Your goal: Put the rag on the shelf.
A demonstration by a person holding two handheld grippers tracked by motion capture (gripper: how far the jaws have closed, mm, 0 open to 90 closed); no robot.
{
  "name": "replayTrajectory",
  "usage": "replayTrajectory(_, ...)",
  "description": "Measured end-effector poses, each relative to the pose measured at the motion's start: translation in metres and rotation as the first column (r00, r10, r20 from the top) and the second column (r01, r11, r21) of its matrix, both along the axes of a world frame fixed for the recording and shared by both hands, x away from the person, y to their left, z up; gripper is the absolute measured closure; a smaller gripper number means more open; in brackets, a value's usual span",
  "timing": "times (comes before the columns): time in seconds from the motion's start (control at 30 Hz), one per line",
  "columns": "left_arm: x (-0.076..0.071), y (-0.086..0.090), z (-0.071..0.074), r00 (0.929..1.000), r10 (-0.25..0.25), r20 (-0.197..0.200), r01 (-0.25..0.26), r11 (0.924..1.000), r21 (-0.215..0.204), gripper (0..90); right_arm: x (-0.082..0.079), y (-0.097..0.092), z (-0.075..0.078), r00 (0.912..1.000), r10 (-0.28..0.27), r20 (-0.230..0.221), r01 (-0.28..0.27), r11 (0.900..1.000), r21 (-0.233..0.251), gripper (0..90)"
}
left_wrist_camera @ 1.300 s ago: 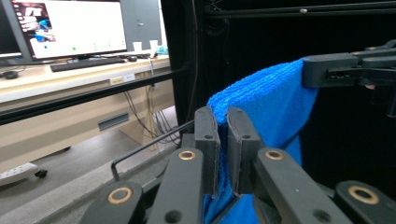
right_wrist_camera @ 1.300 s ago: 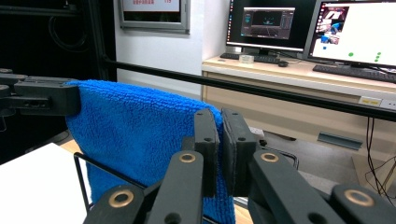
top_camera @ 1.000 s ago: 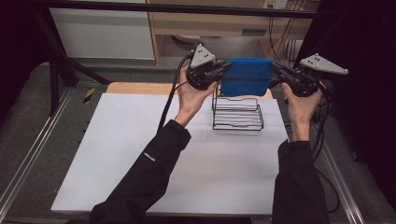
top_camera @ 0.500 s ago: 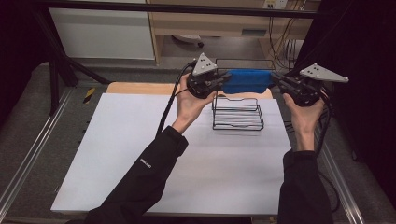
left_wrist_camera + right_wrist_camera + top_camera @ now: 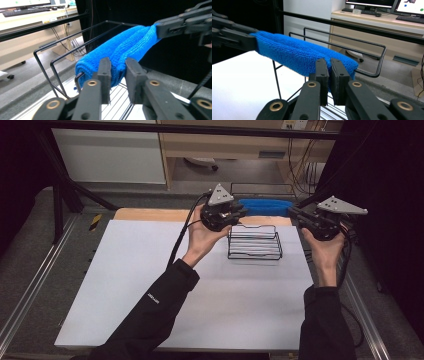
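A folded blue towel [image 5: 265, 206] stretches between my two grippers above the back edge of a black wire rack [image 5: 255, 242]. My left gripper [image 5: 240, 212] is at the towel's left end. In the left gripper view its jaws [image 5: 118, 62] have just been opening and stand apart, with the towel [image 5: 125, 47] loose between them. My right gripper [image 5: 295, 212] is shut on the other end. In the right gripper view its jaws [image 5: 329, 61] pinch the towel [image 5: 294, 55] tightly.
The rack stands at the back of a white tabletop [image 5: 150, 285] that has a wooden strip [image 5: 150, 214] behind it. A black frame bar [image 5: 362, 27] crosses behind the rack. Desks with monitors lie farther off. Metal rails run along both table sides.
The towel, held up as a broad sheet a second ago, has come down and now shows as a narrow band over the rack. The left jaws have spread wider.
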State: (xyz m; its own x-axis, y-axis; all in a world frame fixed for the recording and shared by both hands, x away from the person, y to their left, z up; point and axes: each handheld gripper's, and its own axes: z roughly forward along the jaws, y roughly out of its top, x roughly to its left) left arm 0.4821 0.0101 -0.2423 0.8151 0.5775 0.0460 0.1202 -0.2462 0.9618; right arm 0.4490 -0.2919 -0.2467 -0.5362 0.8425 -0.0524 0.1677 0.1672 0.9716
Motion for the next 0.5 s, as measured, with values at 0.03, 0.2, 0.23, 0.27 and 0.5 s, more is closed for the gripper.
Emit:
replayTrajectory(0.03,-0.001,0.001,0.002,1.0000,-0.001,-0.004,0.001,1.0000,-0.003,72.5,0.000,0.000,-0.001,1.0000,0.000,-0.002,0.000,1.0000,-0.001,85.6)
replayTrajectory(0.2,-0.006,0.007,0.017,1.0000,-0.004,-0.009,0.004,0.9996,-0.029,69.0,0.001,0.000,-0.005,1.0000,0.004,-0.003,-0.004,1.0000,-0.006,85.5)
replayTrajectory(0.23,-0.006,0.008,0.020,0.9999,0.000,-0.011,0.000,0.9993,-0.036,69.1,0.001,0.000,-0.006,1.0000,0.006,-0.003,-0.006,1.0000,-0.008,85.4)
replayTrajectory(0.27,-0.006,0.008,0.023,0.9999,0.004,-0.012,-0.004,0.9992,-0.040,69.8,0.002,0.001,-0.006,1.0000,0.008,-0.003,-0.008,0.9999,-0.014,85.4)
replayTrajectory(0.5,0.002,-0.004,0.016,0.9957,-0.012,-0.091,0.014,0.9998,0.015,86.5,0.002,0.002,-0.008,0.9999,0.014,0.001,-0.014,0.9996,-0.026,84.5)
